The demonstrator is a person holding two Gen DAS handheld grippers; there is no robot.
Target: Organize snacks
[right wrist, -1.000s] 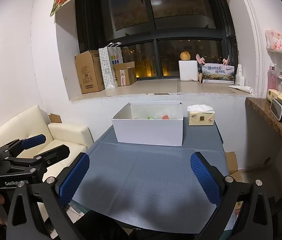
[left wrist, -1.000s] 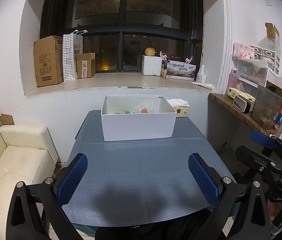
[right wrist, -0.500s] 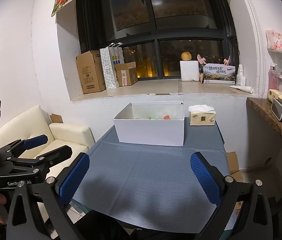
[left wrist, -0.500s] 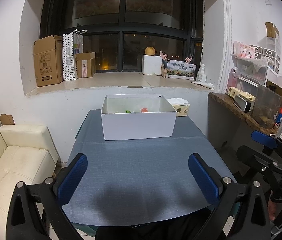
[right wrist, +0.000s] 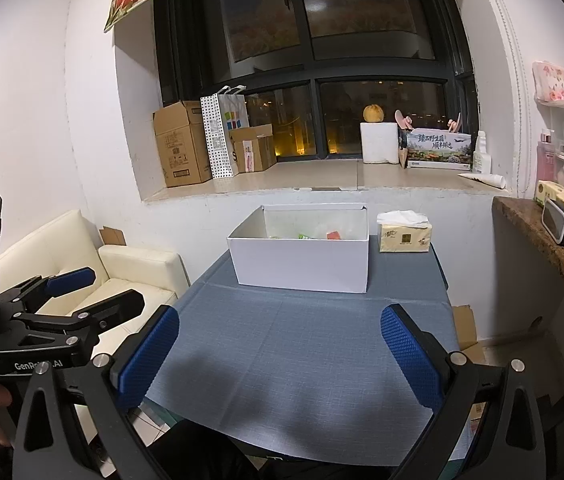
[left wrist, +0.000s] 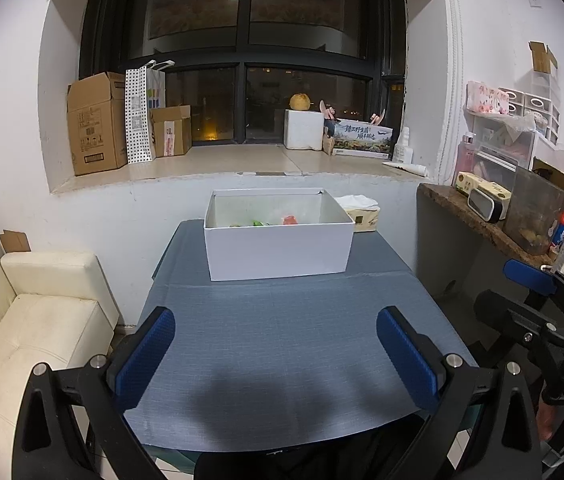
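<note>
White cardboard box [left wrist: 278, 252] sits at far end of table [left wrist: 282, 344], on the grey-blue cloth, tissue pack [left wrist: 361, 218] just beside its right rear corner. Snacks [left wrist: 278, 222] inside: only scraps of green and red show over the rim; count and kind cannot be told. Nothing loose on the cloth.

Left claw [left wrist: 274, 344] wide, empty, hovering over near half of table. Right claw [right wrist: 282, 344] likewise wide and empty, well short of the box.

Box long axis runs left to right across the table; one long wall faces the left claw squarely, while the right wrist view sees it slightly skewed, left corner nearer. Open top faces up.

Risks, as judged: contents hidden behind the near wall, so a reach in goes half blind; a finger could catch the rim and shove or tip the light box toward the wall. Both claws entering together may collide in the narrow opening. Soft packets may crush under a hard squeeze.
</note>
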